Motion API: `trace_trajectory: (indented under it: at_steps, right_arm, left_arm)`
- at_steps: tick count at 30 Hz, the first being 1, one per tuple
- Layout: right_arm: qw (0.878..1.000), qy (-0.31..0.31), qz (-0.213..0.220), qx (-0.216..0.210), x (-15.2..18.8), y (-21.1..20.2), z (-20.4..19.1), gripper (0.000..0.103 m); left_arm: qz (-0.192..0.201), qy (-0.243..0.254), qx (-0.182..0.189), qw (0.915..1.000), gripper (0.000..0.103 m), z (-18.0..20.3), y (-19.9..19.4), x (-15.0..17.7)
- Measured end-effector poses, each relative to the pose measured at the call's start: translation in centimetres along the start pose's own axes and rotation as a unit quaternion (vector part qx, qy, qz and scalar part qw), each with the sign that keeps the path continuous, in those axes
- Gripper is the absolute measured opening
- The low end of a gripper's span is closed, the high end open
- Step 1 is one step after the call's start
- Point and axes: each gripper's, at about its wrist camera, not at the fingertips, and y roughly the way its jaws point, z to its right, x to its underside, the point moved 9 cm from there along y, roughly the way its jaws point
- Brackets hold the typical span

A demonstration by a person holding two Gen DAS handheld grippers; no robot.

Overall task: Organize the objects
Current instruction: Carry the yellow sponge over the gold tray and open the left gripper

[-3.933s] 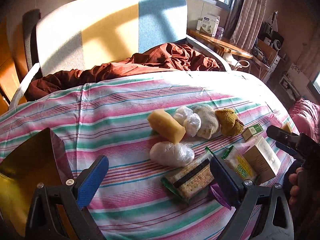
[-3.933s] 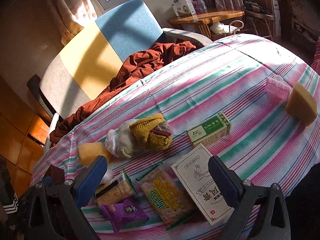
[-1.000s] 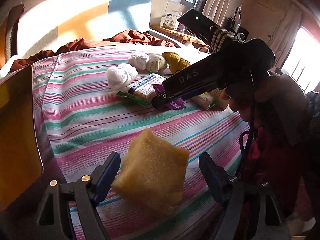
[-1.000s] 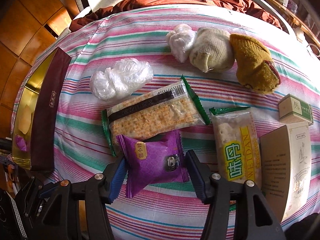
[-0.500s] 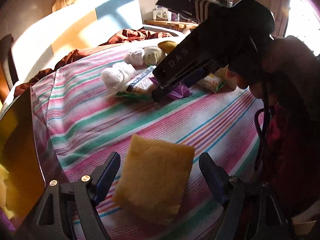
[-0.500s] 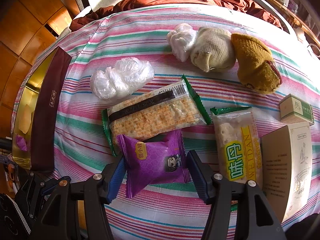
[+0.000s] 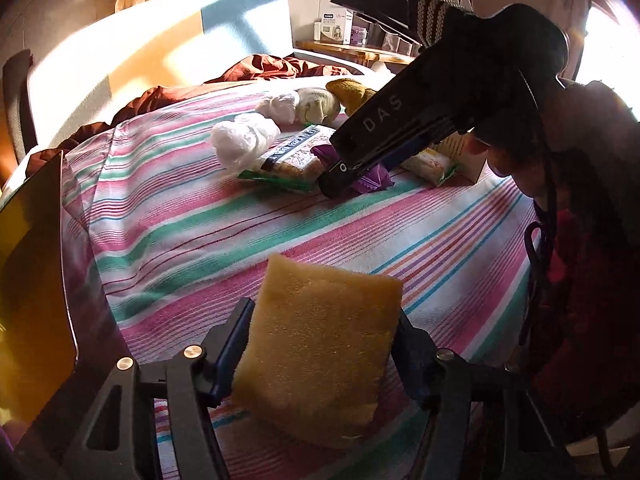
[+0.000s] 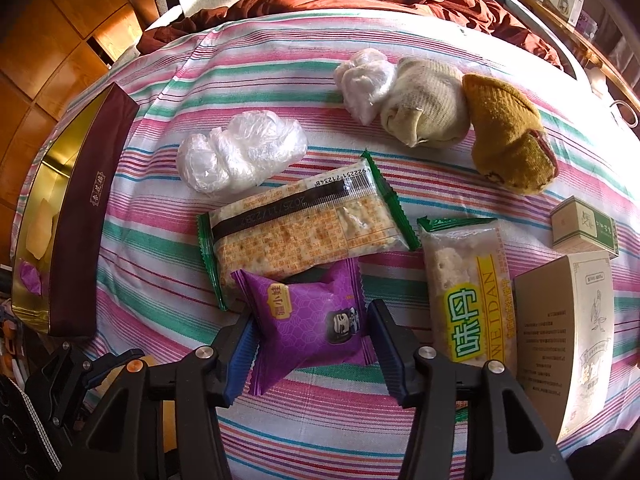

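Note:
My left gripper [image 7: 324,340] is shut on a yellow sponge [image 7: 320,352] and holds it above the near edge of the striped tablecloth [image 7: 192,216]. My right gripper [image 8: 310,332] has its jaws around a purple snack packet [image 8: 308,324] that lies on the cloth; both pads touch its sides. It also shows in the left wrist view [image 7: 352,176] over the packet [image 7: 376,180]. A gold-lined box [image 8: 60,208] with dark red sides stands at the table's left edge, with a yellow piece and a purple packet inside.
On the cloth lie a cracker pack [image 8: 304,228], a green-and-yellow snack pack [image 8: 468,284], two clear plastic bundles [image 8: 240,152], a cream sock [image 8: 424,104], a mustard sock [image 8: 508,136], a small green box [image 8: 584,228] and a beige carton [image 8: 568,332]. A chair with red cloth stands behind.
My left gripper has closed on the yellow sponge and lifted it a little. My right gripper has narrowed around the purple packet.

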Motion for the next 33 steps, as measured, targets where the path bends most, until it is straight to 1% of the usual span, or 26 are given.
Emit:
trace_trajectory:
  at_steps: [2,6,10,14,17,20,21,23,25,26,27,28,29,30,31,32,33]
  right_arm:
    - [1.000,0.001,0.000,-0.001,0.0,0.0,0.0,0.054]
    - [1.000,0.005,0.000,-0.005,0.0,0.0,0.2,0.054]
    - [1.000,0.007,0.001,-0.009,0.1,0.0,0.3,0.054]
    - [1.000,0.007,0.001,-0.008,0.4,-0.4,1.0,0.054]
    - [1.000,0.005,0.001,-0.006,0.1,-0.1,0.6,0.054]
    - [1.000,0.001,0.001,-0.001,-0.1,0.0,0.0,0.054]
    - [1.000,-0.001,0.001,0.002,0.0,0.0,0.0,0.054]
    - [1.000,-0.006,0.000,0.009,0.0,0.0,-0.1,0.054]
    - [1.000,-0.008,0.000,0.012,0.1,0.0,-0.2,0.054]
    - [1.000,-0.008,0.000,0.011,0.1,0.0,-0.2,0.054]
    - [1.000,-0.007,0.000,0.011,0.1,0.0,-0.2,0.054]
    - [1.000,-0.007,0.000,0.010,0.1,0.0,-0.2,0.054]
    - [1.000,-0.007,0.000,0.010,0.1,0.0,-0.2,0.054]
    - [1.000,-0.007,0.000,0.011,0.1,-0.1,-0.1,0.054]
    - [1.000,-0.007,0.000,0.011,0.2,-0.1,0.1,0.054]
    - [1.000,-0.007,0.000,0.011,0.2,-0.2,0.1,0.054]
    - [1.000,-0.008,0.000,0.011,0.2,-0.2,0.1,0.054]
  left_arm:
    - [0.003,0.001,-0.002,1.0000,0.063,0.0,-0.1,0.0]
    - [0.007,-0.012,-0.007,0.9999,0.055,-0.4,-0.5,-0.1]
    - [0.006,-0.020,-0.003,0.9998,0.054,-0.4,-1.4,-0.2]
    - [0.040,-0.020,-0.004,0.9990,0.055,-0.7,-4.8,-1.6]
    - [0.073,-0.040,-0.014,0.9964,0.056,-2.8,-8.2,-3.1]
    - [0.095,-0.077,-0.047,0.9913,0.057,-7.2,-11.3,-4.2]
    - [0.097,-0.092,-0.061,0.9891,0.057,-9.1,-12.0,-4.4]
    - [0.089,-0.120,-0.095,0.9842,0.057,-13.4,-12.8,-4.3]
    - [0.070,-0.156,-0.136,0.9758,0.058,-18.3,-13.2,-3.7]
    - [0.057,-0.177,-0.146,0.9717,0.058,-20.8,-13.2,-3.3]
    - [0.052,-0.203,-0.157,0.9653,0.058,-23.3,-13.3,-2.9]
    - [0.049,-0.230,-0.170,0.9569,0.058,-25.9,-13.5,-2.4]
    - [0.043,-0.247,-0.175,0.9521,0.058,-28.0,-13.5,-2.0]
    - [0.036,-0.257,-0.180,0.9488,0.059,-30.0,-13.4,-1.4]
    - [0.033,-0.272,-0.195,0.9418,0.059,-31.9,-13.5,-0.8]
    - [0.027,-0.281,-0.206,0.9369,0.059,-33.5,-13.4,-0.4]
    - [0.020,-0.285,-0.207,0.9355,0.059,-34.7,-13.1,0.0]
